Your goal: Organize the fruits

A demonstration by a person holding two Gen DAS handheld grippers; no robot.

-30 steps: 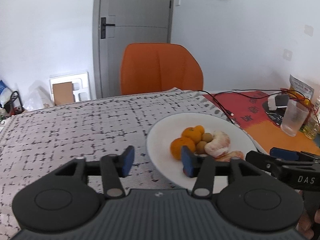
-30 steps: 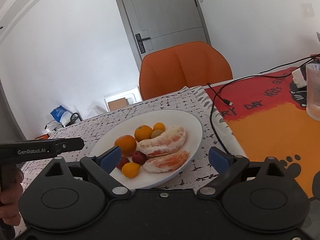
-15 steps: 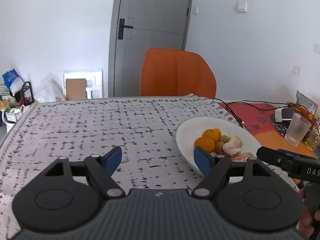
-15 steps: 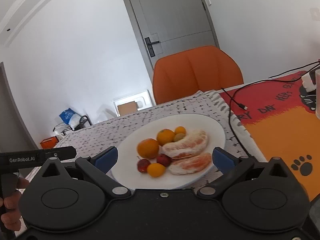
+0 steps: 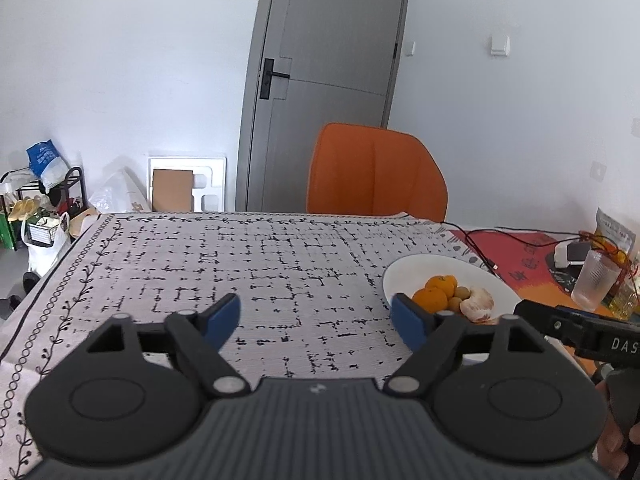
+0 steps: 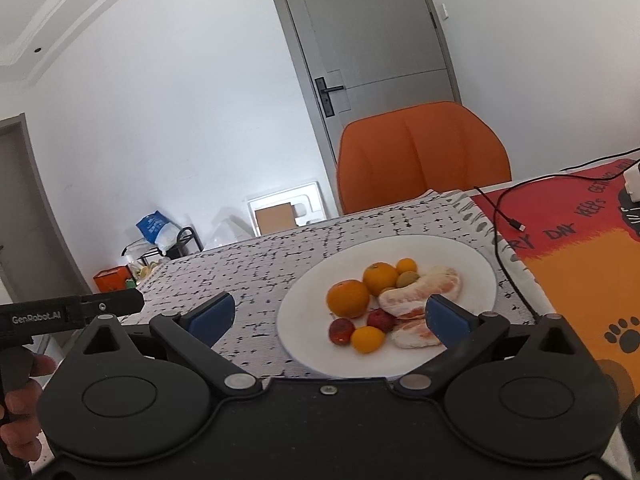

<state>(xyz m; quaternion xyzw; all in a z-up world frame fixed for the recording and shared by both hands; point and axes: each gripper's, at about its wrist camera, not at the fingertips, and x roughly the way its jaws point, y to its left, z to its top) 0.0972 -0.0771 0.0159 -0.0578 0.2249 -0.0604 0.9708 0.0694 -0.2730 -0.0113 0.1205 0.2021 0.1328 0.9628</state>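
A white plate on the patterned tablecloth holds two oranges, peeled citrus segments, two small red fruits and small yellow-orange fruits. My right gripper hovers open just in front of the plate, with nothing pressed between its blue pads. My left gripper is over bare cloth to the left of the plate. Its jaws are opening and nothing is between them. The oranges show just past its right finger.
An orange chair stands behind the table. A black cable runs across a red and orange mat right of the plate. A ribbed glass stands at the far right. The tablecloth's left edge drops toward floor clutter.
My left gripper drew back and to the left, away from the plate, while its jaws spread wide. My right gripper backed off slightly and its jaws widened a little.
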